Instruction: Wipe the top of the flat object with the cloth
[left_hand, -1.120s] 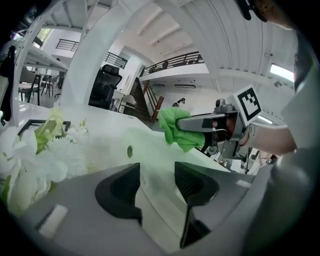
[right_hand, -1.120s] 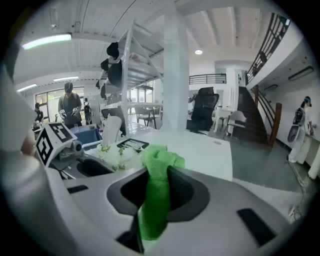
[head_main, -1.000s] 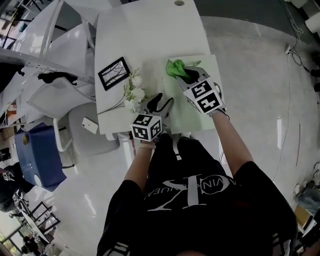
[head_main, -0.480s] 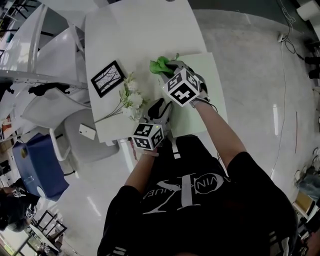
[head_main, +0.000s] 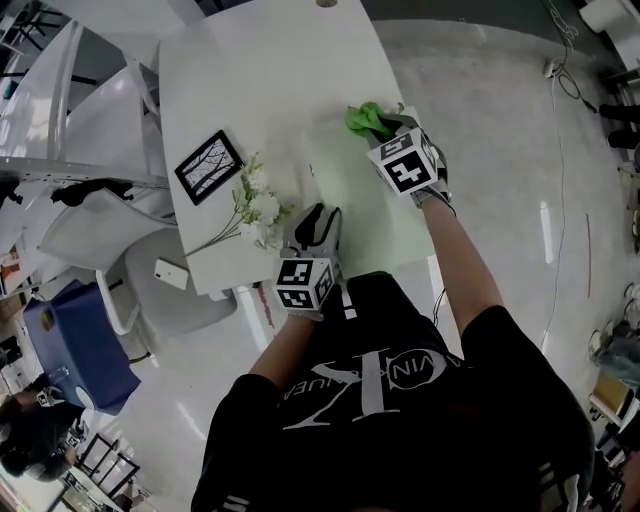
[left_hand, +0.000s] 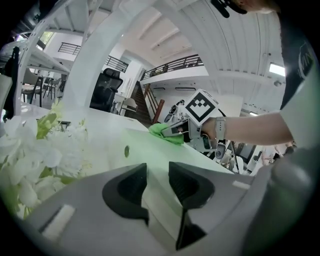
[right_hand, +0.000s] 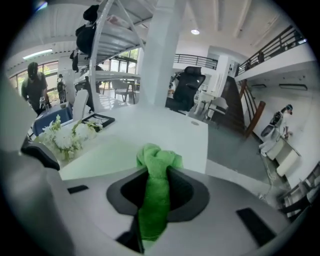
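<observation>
A pale green flat board (head_main: 360, 205) lies on the white table (head_main: 270, 80). My right gripper (head_main: 380, 128) is shut on a bright green cloth (head_main: 366, 119) and presses it on the board's far edge. In the right gripper view the cloth (right_hand: 156, 165) bunches between the jaws above the board (right_hand: 107, 152). My left gripper (head_main: 320, 216) is at the board's near left edge. Its jaws are closing, and the board's edge (left_hand: 150, 150) fills the gap of that gripper (left_hand: 157, 177). From there the cloth (left_hand: 161, 133) shows far across the board.
White flowers (head_main: 258, 206) lie left of the board, close to the left gripper. A black picture frame (head_main: 208, 166) sits further left. White chairs (head_main: 100, 120) stand beside the table, one with a phone (head_main: 170, 272) on its seat. A blue bin (head_main: 75, 340) is on the floor.
The right gripper has carried the cloth rightward along the board's far edge. The left gripper stayed at the near left edge and its jaws have narrowed.
</observation>
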